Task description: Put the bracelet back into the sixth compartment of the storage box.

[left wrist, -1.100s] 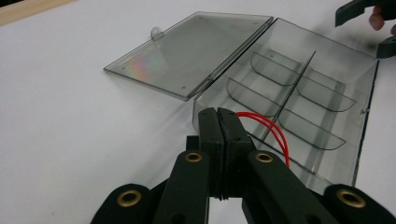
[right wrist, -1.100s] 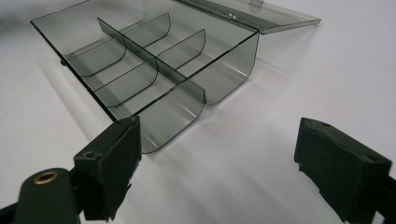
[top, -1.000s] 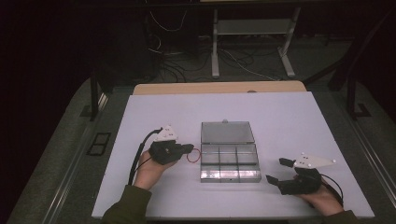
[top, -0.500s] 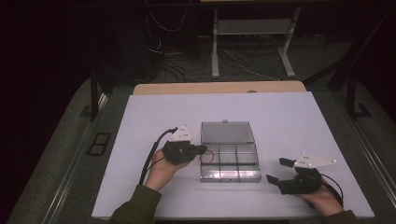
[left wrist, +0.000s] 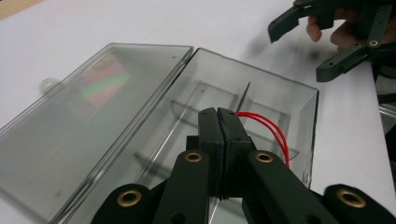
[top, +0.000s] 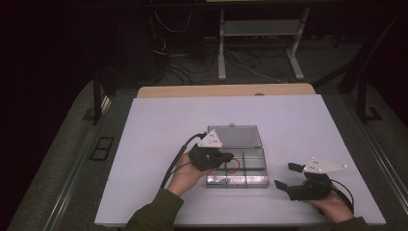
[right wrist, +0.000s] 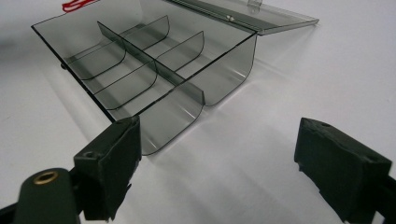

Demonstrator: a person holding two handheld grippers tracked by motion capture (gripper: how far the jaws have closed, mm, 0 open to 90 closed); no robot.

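Metal stand [top: 260, 29] (cables [top: 173, 67] nearby) behind table [top: 298, 120]

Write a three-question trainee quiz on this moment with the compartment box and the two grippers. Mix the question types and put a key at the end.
1. True or false: the left gripper has its jaws shut on the red loop over the open clear box.
2. Which state is the right gripper in? A: shut on the lid. B: open, off to the side of the box. C: shut on a divider.
3. Fill in: the box's lid lies folded back on the white ____.

Key: 1 true. 2 B. 3 table.
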